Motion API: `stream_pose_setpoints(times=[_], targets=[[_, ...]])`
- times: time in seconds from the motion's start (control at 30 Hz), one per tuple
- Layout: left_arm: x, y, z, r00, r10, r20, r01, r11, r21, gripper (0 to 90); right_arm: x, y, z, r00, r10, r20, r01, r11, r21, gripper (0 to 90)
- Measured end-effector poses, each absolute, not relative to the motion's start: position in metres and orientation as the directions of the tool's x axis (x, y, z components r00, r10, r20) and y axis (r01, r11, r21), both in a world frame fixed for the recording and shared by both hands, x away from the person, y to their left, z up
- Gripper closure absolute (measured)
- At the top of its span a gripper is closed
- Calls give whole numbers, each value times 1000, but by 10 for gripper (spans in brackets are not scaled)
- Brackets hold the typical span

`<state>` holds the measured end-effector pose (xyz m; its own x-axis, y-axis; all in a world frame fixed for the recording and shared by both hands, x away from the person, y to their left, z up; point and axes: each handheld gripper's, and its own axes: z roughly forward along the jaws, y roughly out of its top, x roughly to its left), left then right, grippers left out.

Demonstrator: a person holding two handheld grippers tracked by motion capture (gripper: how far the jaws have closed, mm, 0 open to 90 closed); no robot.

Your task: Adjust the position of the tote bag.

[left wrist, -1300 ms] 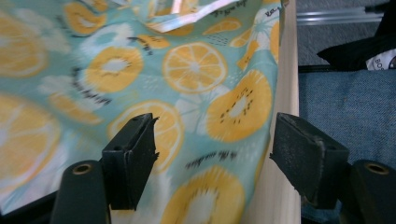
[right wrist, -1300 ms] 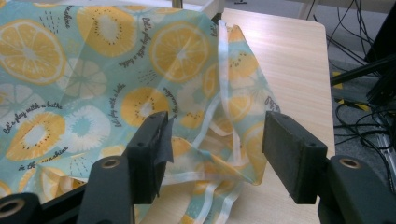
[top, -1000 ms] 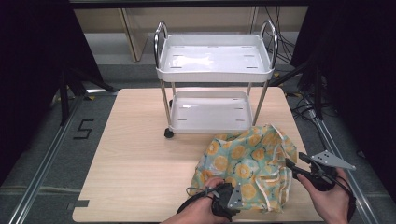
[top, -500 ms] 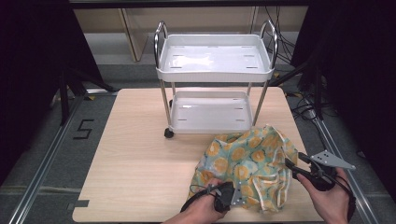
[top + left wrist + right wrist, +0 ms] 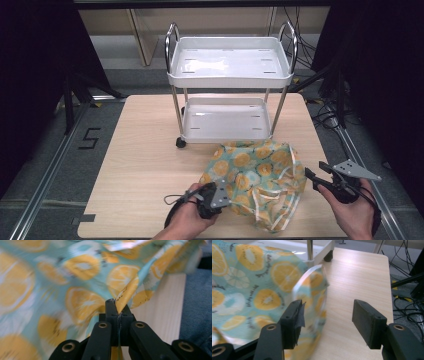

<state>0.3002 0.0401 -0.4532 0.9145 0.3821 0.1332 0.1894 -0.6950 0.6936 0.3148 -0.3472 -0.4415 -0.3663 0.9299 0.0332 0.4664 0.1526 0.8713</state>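
Cloth: a teal cloth (image 5: 255,185) printed with orange slices lies crumpled on the near right part of the desk (image 5: 145,165), just in front of the cart, with a pale trim strip along its edges.
Cloth up close: in the left gripper view the cloth (image 5: 62,290) hangs slack and blurred above the jaws; in the right gripper view the cloth (image 5: 249,290) spreads across the left side, its curved pale edge raised off the wood.
Left gripper: the left gripper (image 5: 223,196) sits at the near left edge of the cloth, held in a hand that comes in from the bottom. Its jaws have just been closing, and in the left gripper view the left gripper (image 5: 117,308) is clenched on a thin fold of the cloth, which rises from between the pads.
Right gripper: the right gripper (image 5: 310,176) hovers at the right edge of the cloth, pointing left toward it. In the right gripper view the right gripper (image 5: 328,320) is released, jaws wide apart; the cloth's edge lies near its left pad, bare desk (image 5: 357,275) between the pads.
Cart: a white two-shelf cart (image 5: 230,75) on wheels stands on the far half of the desk, just behind the cloth.
Floor: a grey floor (image 5: 50,165) with a painted number mark lies left of the desk.
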Motion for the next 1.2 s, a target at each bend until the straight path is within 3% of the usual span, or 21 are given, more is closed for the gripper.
stream_pose_setpoints(times=[0.3, 0.6, 0.9, 1.07, 1.1, 1.2], targets=[[328, 102, -452, 830, 548, 102, 318, -615, 722, 892, 319, -338, -439, -400, 916, 12, 460, 190, 868, 429], [360, 125, -451, 777, 627, 65, 381, -549, 744, 891, 324, -319, -434, -493, 869, 31, 448, 223, 866, 438], [383, 127, -447, 749, 659, 70, 408, -541, 735, 883, 316, -287, -427, -654, 752, 78, 408, 265, 874, 485], [379, 131, -447, 748, 659, 78, 399, -540, 741, 846, 297, -273, -416, -758, 648, 77, 351, 306, 885, 552], [376, 133, -447, 743, 665, 77, 404, -536, 742, 811, 291, -266, -415, -800, 595, 82, 338, 334, 880, 599], [373, 136, -446, 734, 675, 78, 402, -524, 751, 778, 286, -260, -415, -828, 556, 77, 330, 371, 868, 623]])
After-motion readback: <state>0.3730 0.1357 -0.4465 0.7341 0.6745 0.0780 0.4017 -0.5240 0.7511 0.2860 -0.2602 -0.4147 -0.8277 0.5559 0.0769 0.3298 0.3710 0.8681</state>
